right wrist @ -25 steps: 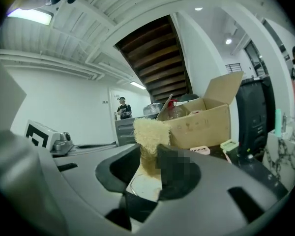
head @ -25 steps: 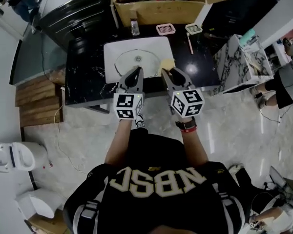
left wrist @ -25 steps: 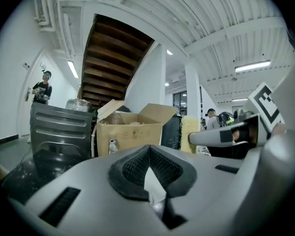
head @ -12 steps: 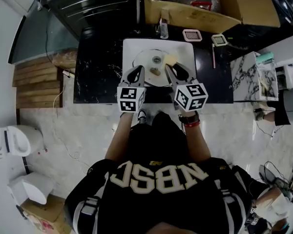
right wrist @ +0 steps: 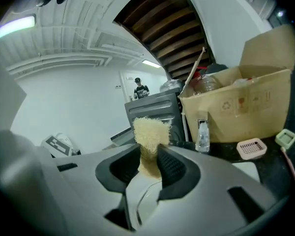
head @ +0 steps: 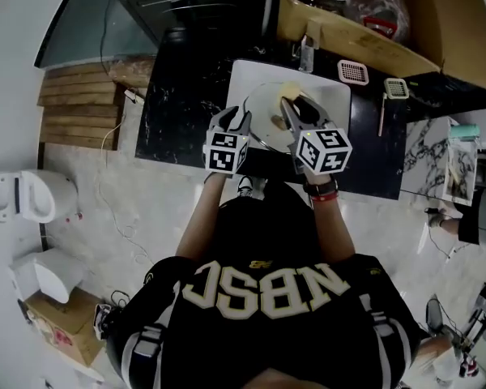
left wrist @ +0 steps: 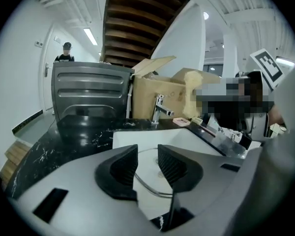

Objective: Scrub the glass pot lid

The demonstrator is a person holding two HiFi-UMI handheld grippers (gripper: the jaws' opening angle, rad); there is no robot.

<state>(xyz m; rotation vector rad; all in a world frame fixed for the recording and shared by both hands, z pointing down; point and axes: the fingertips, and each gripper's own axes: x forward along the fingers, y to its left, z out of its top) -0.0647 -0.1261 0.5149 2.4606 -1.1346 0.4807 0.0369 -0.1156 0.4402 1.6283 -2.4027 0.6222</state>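
Note:
The glass pot lid (head: 265, 113) lies flat in the white sink (head: 247, 75). My left gripper (head: 236, 117) hangs over the lid's near left edge. Its jaws have just been opening and now stand slightly apart. Through the left gripper (left wrist: 147, 156) gap I see only the lid's metal rim (left wrist: 146, 186) further off, nothing gripped. My right gripper (head: 296, 105) is over the lid's right side, shut on a yellow loofah sponge (right wrist: 150, 132) that sticks up past the right gripper (right wrist: 148, 159) pads. The lid's rim (right wrist: 143, 197) shows below it.
A faucet (head: 308, 53) stands behind the sink. A cardboard box (head: 373, 23) sits behind that on the black marble counter (head: 178, 112). A pink soap tray (head: 352, 72) and a green one (head: 396, 88) lie at the right. A dark appliance (left wrist: 88, 92) stands at the far left.
Both grippers have come forward and down from the counter's front edge to above the lid. The left jaws, shut before, now show a gap. The sponge stays in the right gripper.

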